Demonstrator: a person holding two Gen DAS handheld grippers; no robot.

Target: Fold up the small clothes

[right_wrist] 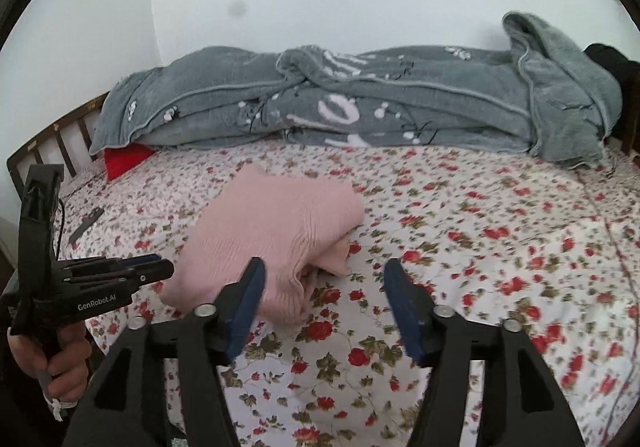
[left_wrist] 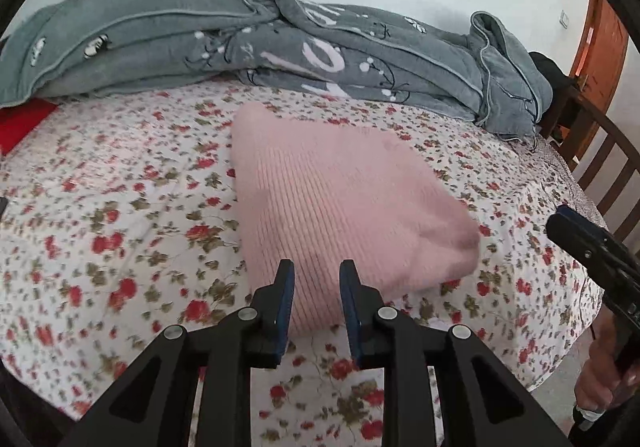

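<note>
A folded pink ribbed knit garment (left_wrist: 340, 199) lies on the floral bedsheet (left_wrist: 120, 207), with a loose fold showing at its near right corner (right_wrist: 320, 271). My left gripper (left_wrist: 317, 275) hovers just in front of its near edge. Its jaws stand a narrow gap apart with nothing between them. From the right wrist view it (right_wrist: 160, 267) sits at the garment's left, held by a hand (right_wrist: 64, 363). My right gripper (right_wrist: 324, 275) is wide open and empty, above the sheet off the garment's near right corner. It (left_wrist: 560, 223) shows at the right edge of the left wrist view.
A rumpled grey blanket (left_wrist: 280, 43) runs along the back of the bed against the white wall. A red item (right_wrist: 124, 161) lies under the blanket's left end. A small dark object (right_wrist: 86, 225) rests on the sheet at the left. Wooden rails (left_wrist: 612, 163) and a door (left_wrist: 600, 43) stand at the right.
</note>
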